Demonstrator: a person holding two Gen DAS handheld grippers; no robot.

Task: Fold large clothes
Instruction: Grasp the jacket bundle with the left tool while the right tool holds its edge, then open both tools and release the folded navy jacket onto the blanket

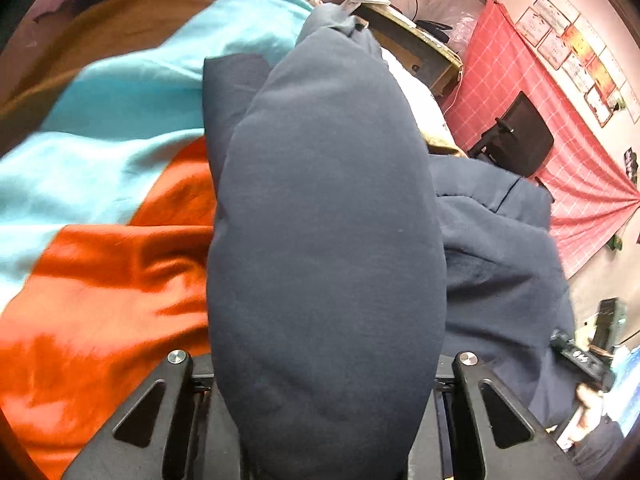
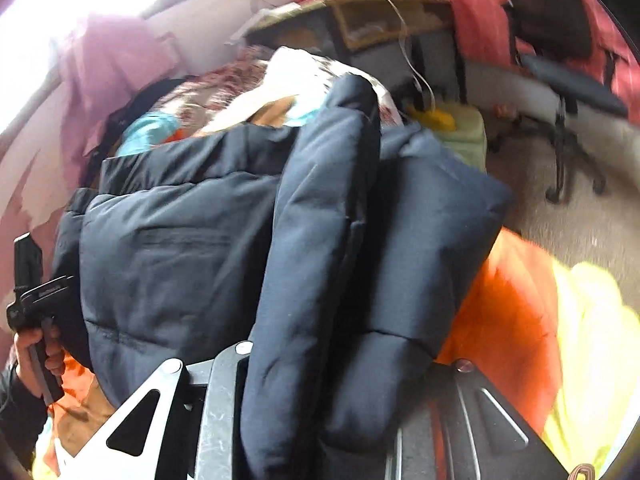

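Observation:
A dark navy puffer jacket (image 1: 500, 240) lies on the bed. In the left wrist view a padded fold of it (image 1: 328, 220) rises from between the jaws of my left gripper (image 1: 324, 364) and hides the fingertips; the gripper looks shut on that fold. In the right wrist view a jacket sleeve (image 2: 320, 240) runs out of my right gripper (image 2: 320, 384), which looks shut on it, over the jacket body (image 2: 172, 240). A hand holds the left gripper (image 2: 30, 280) at the jacket's left edge. The right gripper (image 1: 580, 356) shows at the jacket's right edge.
Under the jacket lies a blanket (image 1: 120, 280) striped orange, cyan and brown. A wooden desk (image 1: 416, 40) stands beyond the bed. A black office chair (image 2: 560, 80) is on the floor to the right, before a red checked cloth (image 1: 540, 100). A pale green bundle (image 2: 468, 132) sits near the desk.

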